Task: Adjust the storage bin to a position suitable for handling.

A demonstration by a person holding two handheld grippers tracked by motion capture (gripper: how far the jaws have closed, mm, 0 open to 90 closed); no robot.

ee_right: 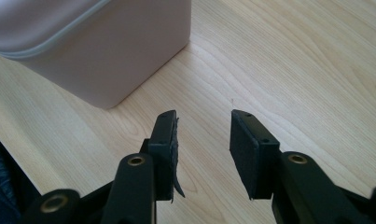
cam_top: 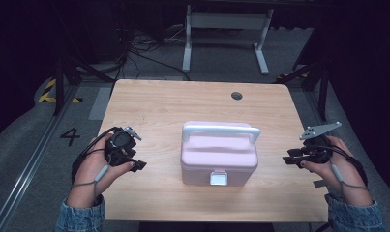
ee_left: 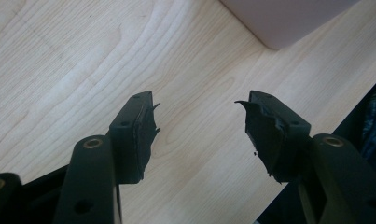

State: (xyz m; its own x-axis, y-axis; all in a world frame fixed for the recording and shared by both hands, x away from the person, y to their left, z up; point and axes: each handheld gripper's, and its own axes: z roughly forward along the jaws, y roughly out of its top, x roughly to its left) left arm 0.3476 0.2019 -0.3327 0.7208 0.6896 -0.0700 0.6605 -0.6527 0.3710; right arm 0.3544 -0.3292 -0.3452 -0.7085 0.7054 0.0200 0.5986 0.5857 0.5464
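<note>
Jaws of the left gripper (cam_top: pixel 134 162) stand apart with nothing between them, only bare table (cam_top: pixel 154 104) showing in the gap in the left gripper view (ee_left: pixel 202 128). Its pads (ee_left: pixel 262 135) look torn at the edges. The right gripper (cam_top: pixel 290 158) is likewise released, jaws parted over bare wood (ee_right: pixel 203 144). Each gripper hangs near a side edge of the table, well apart from the box (cam_top: pixel 218 155) between them. The box, pale pink with a white handle (cam_top: pixel 220 130) and a front latch (cam_top: pixel 218 178), sits closed at mid-table, slightly toward the near edge. One corner of it shows at the top of each gripper view (ee_left: pixel 288 21) (ee_right: pixel 106 51).
</note>
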